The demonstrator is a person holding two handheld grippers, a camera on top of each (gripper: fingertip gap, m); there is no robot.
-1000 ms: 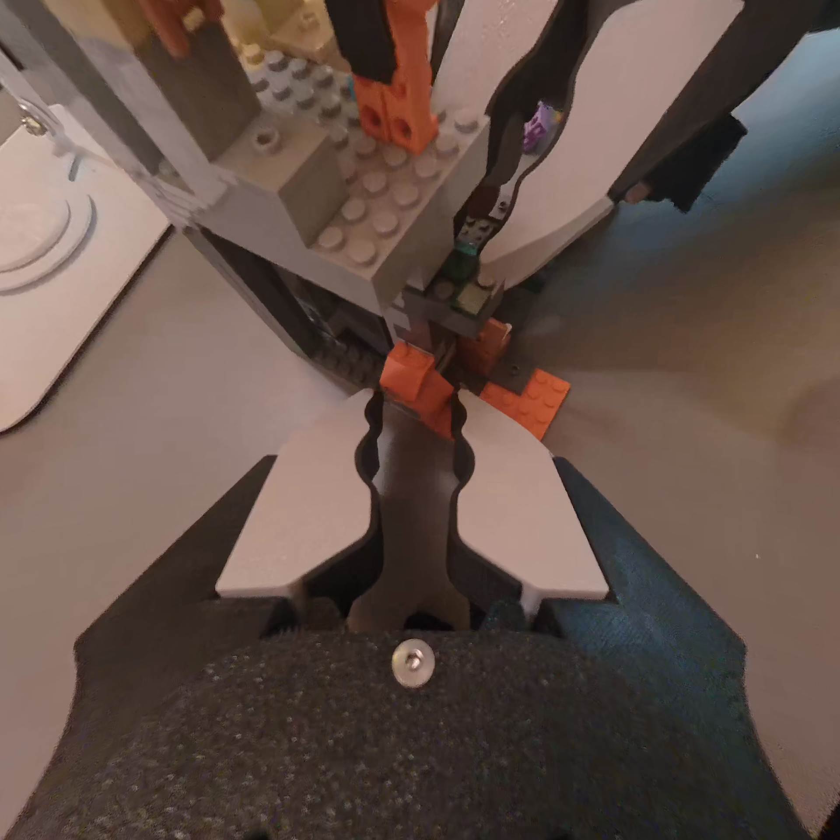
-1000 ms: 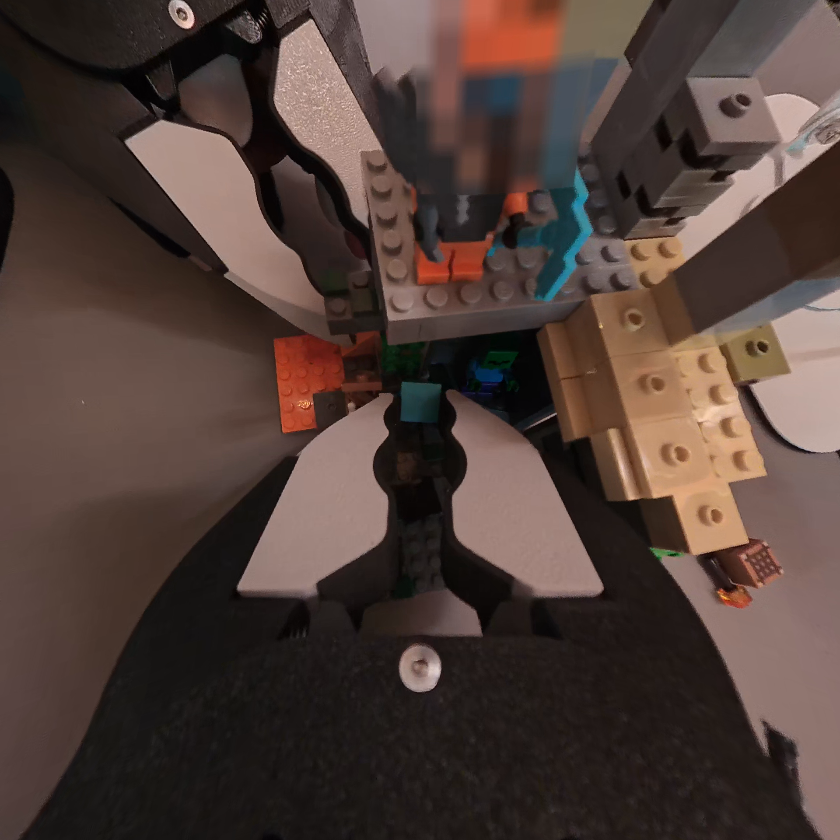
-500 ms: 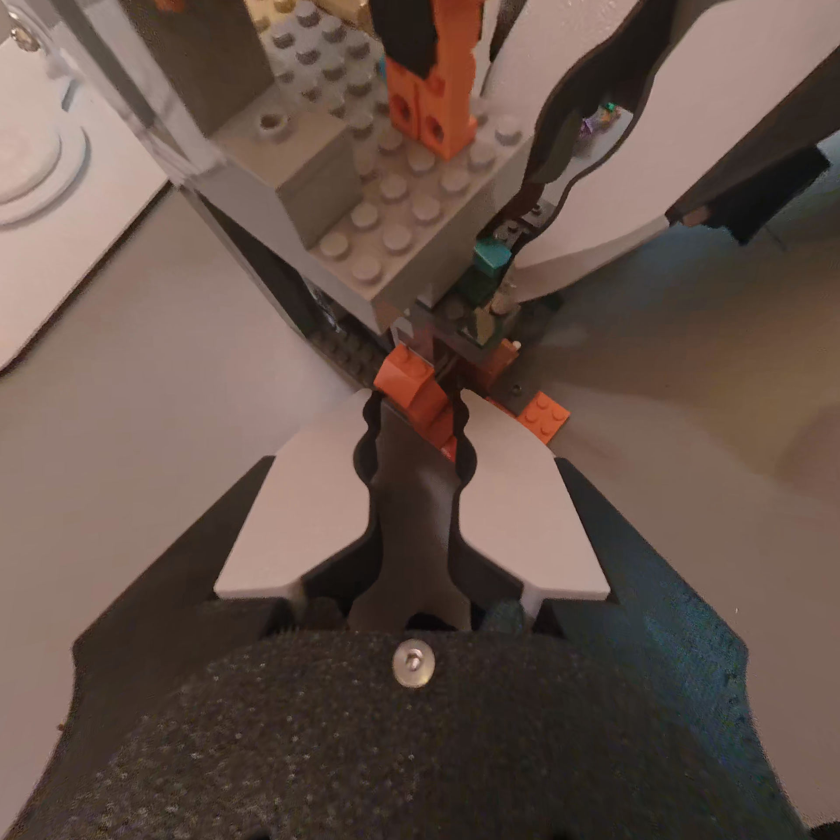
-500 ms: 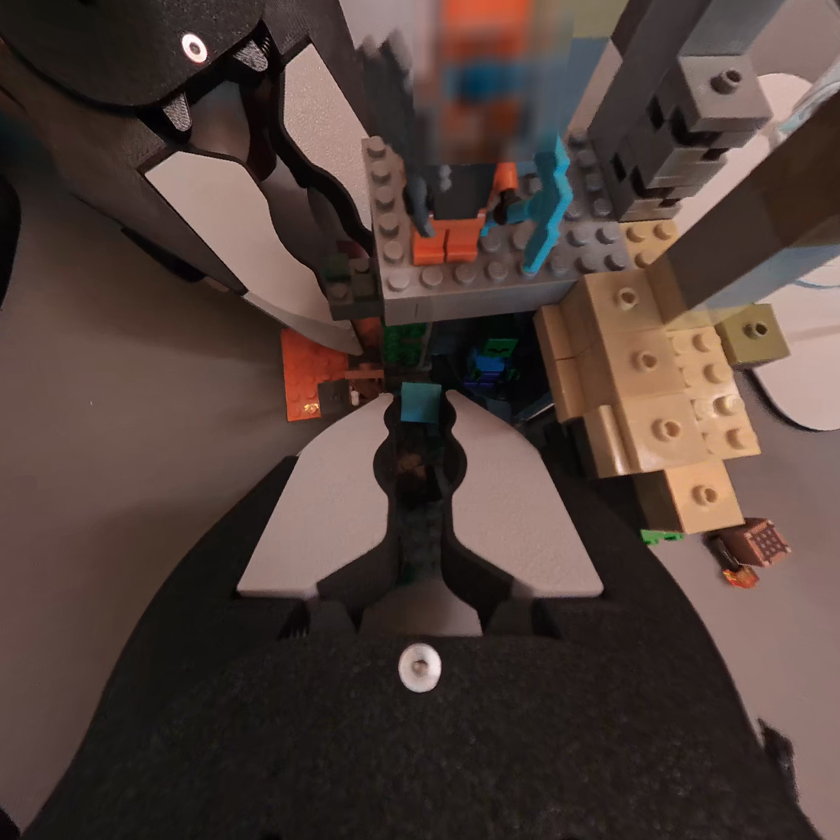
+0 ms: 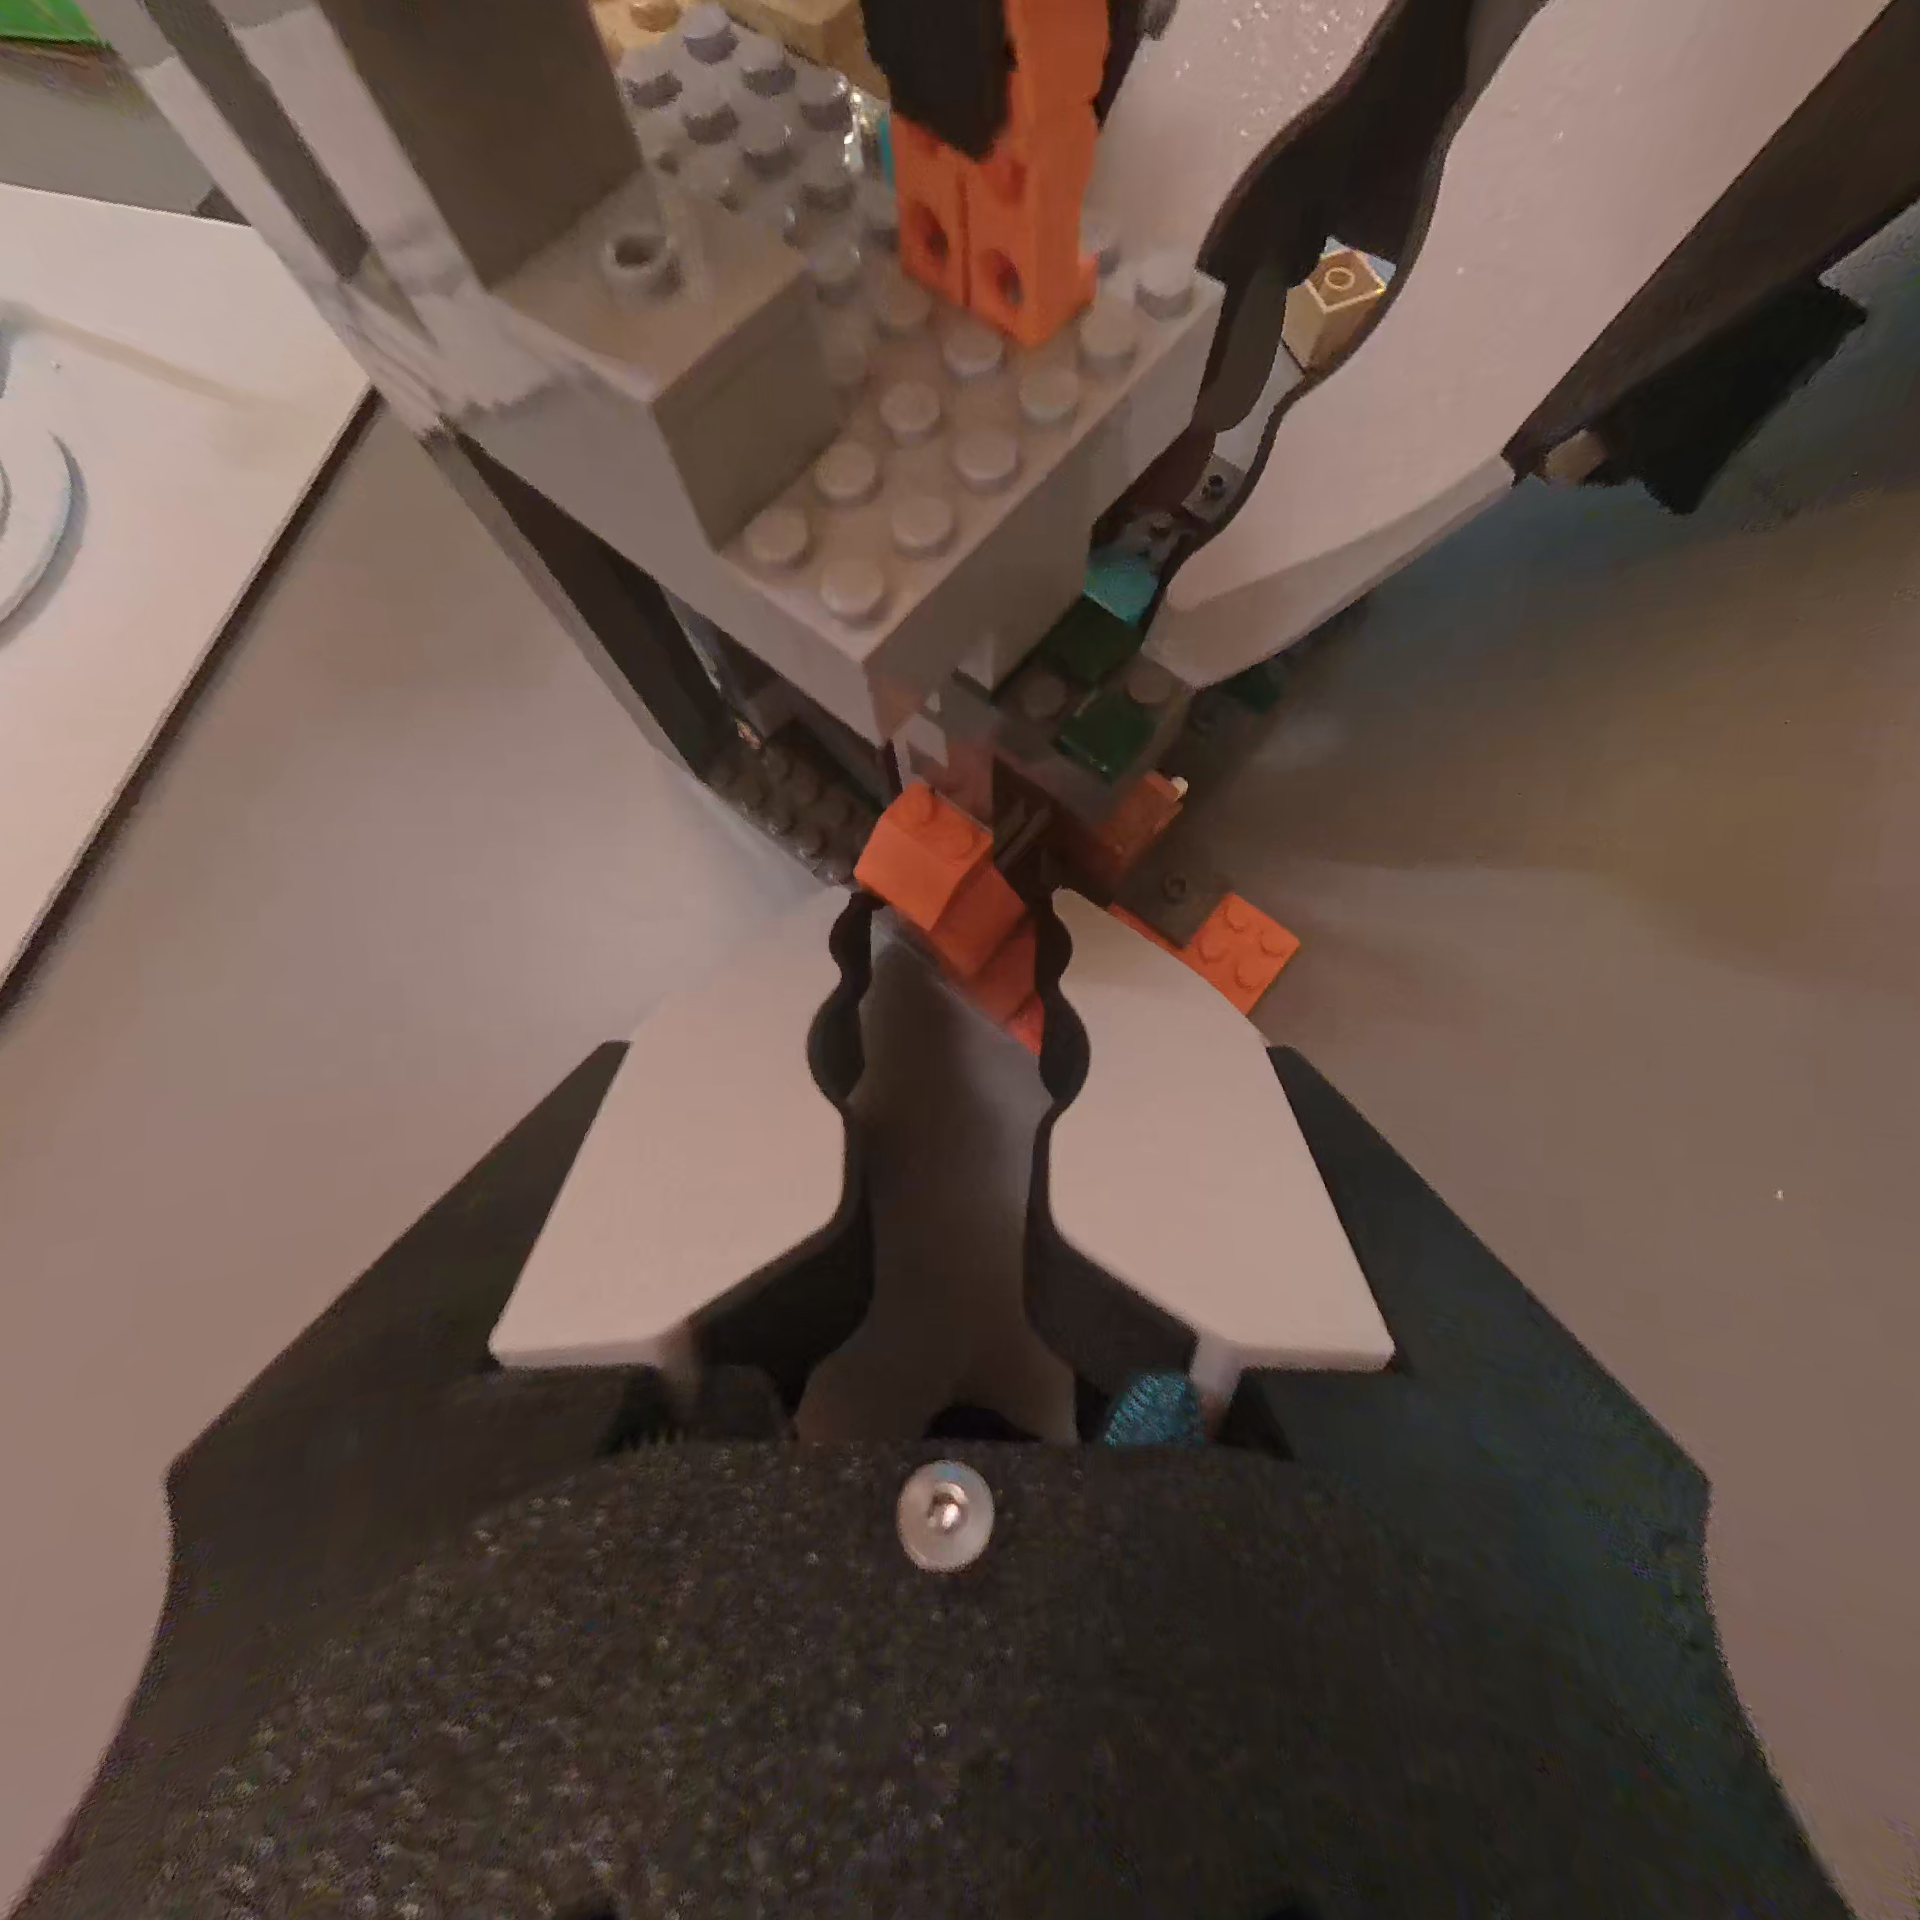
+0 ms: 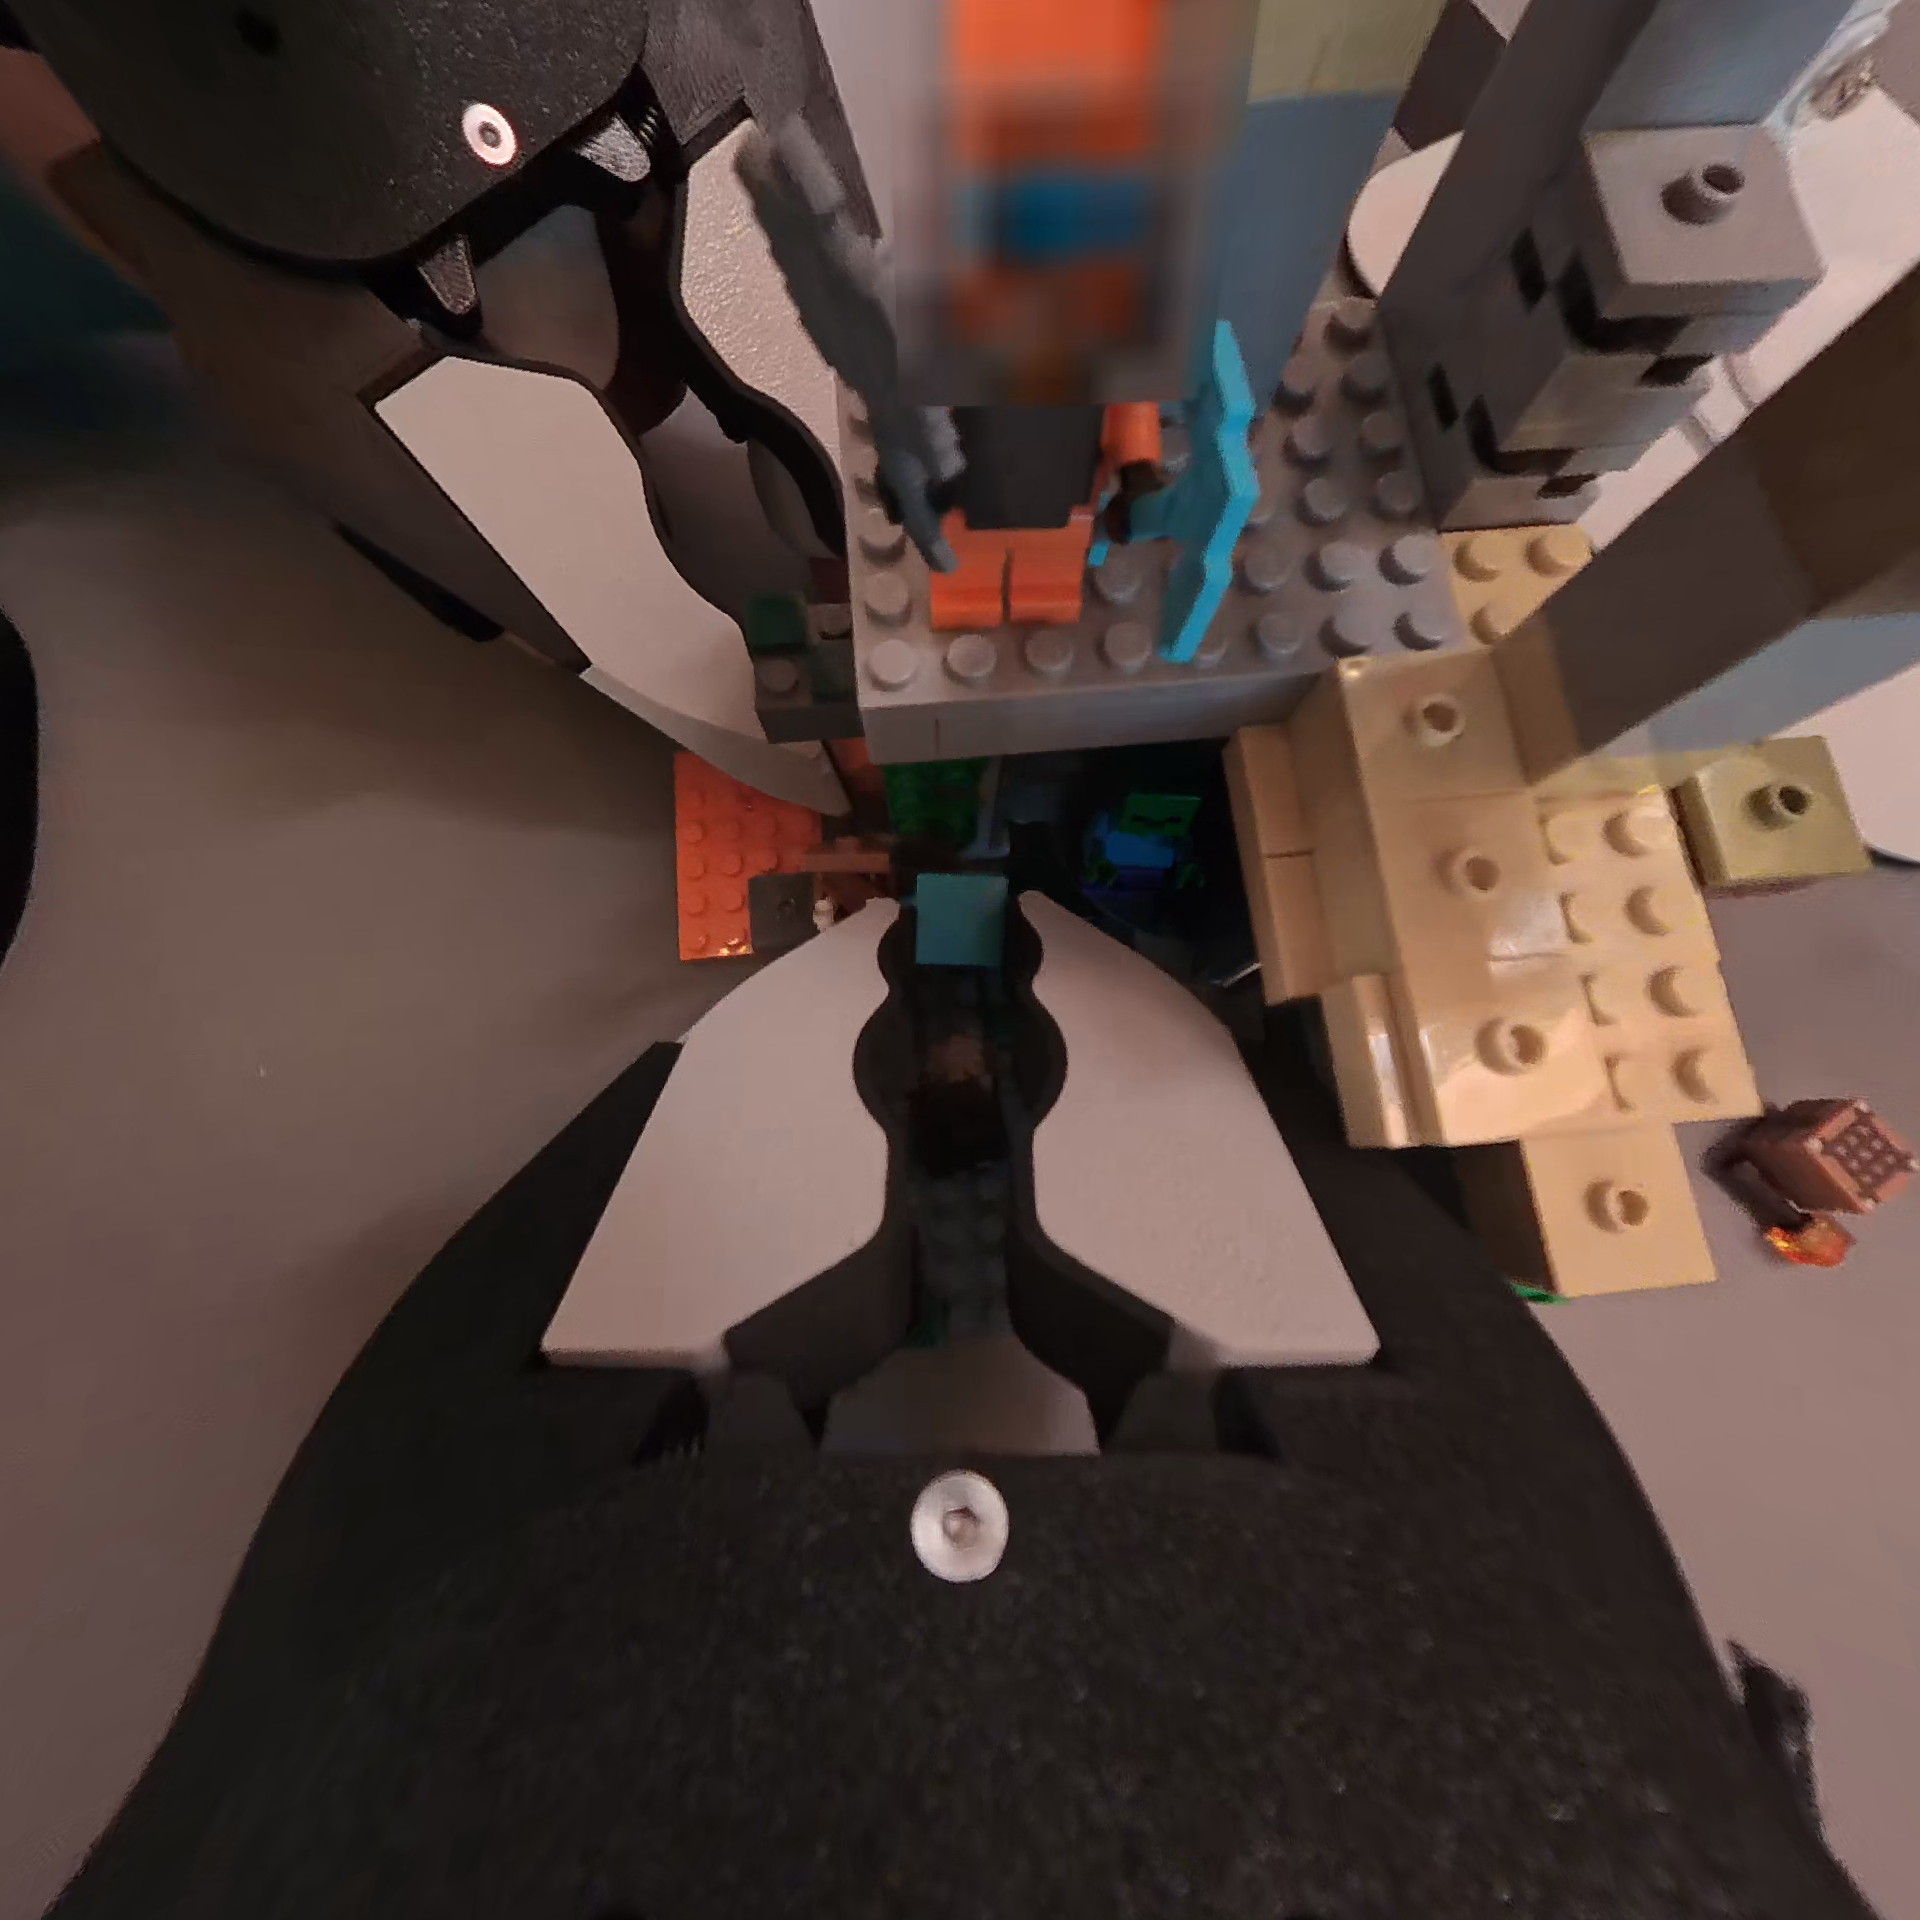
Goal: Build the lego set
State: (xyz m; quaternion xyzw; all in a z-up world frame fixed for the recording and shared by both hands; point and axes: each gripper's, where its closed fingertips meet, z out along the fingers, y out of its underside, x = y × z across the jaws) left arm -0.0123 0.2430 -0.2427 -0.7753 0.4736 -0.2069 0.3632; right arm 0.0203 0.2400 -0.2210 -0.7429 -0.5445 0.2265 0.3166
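On the grey table (image 5: 312,831) sits the lego build, filling the 12 o'clock half of both views. Left wrist view: left gripper (image 5: 951,914) at centre, fingers closed down on an orange brick (image 5: 930,868) at the build's low corner, tips touching it on both sides. Above it at 12 o'clock, the grey studded platform (image 5: 914,457) with a pair of orange legs (image 5: 992,239) standing on it. Orange plate (image 5: 1242,951) flat on the table at 3 o'clock of the fingertips. The right gripper comes in from 1 o'clock, its tips against the dark green and teal pieces (image 5: 1101,665) under the platform edge. White board (image 5: 156,499) at 10 o'clock.

Right wrist view: right gripper (image 6: 961,909) fingers pinched on a teal piece (image 6: 956,920), held between the tips at centre. Grey platform (image 6: 1091,665) at 12 o'clock, with a light blue sword-like piece (image 6: 1210,509) upright beside the legs. Tan block stack (image 6: 1475,956) at 3 o'clock, touching the platform's corner. Small brown block (image 6: 1829,1153) apart on the table at 4 o'clock. Left gripper at 10 o'clock, tips down by the orange plate (image 6: 727,862).
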